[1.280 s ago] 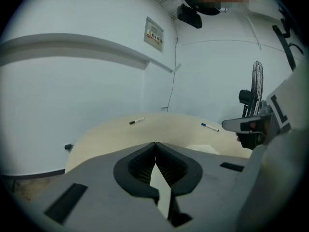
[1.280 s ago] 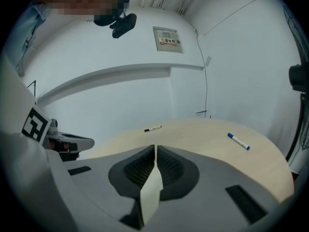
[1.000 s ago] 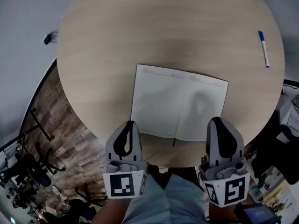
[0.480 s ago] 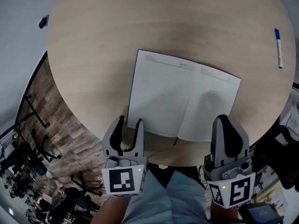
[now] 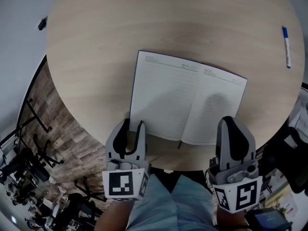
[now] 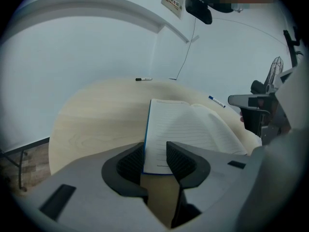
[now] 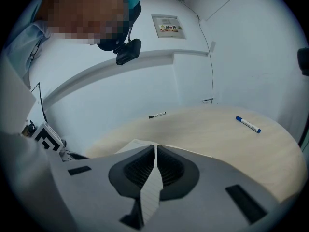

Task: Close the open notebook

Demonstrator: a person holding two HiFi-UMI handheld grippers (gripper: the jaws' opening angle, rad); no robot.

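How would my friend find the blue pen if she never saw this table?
Start at the big round wooden table, where an open notebook lies by the near edge. Look past its right page toward the table's right rim: the pen lies there alone. It is white with a blue cap, unlike the black pen far across the table.

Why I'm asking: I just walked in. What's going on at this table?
A person is at the near edge of a round table, where a notebook lies open. The left hand-held gripper has its jaws closing around the notebook's near left corner, and the pads are not yet pressing. The right hand-held gripper, jaws together, is over the right page's near edge. No page is turned yet.
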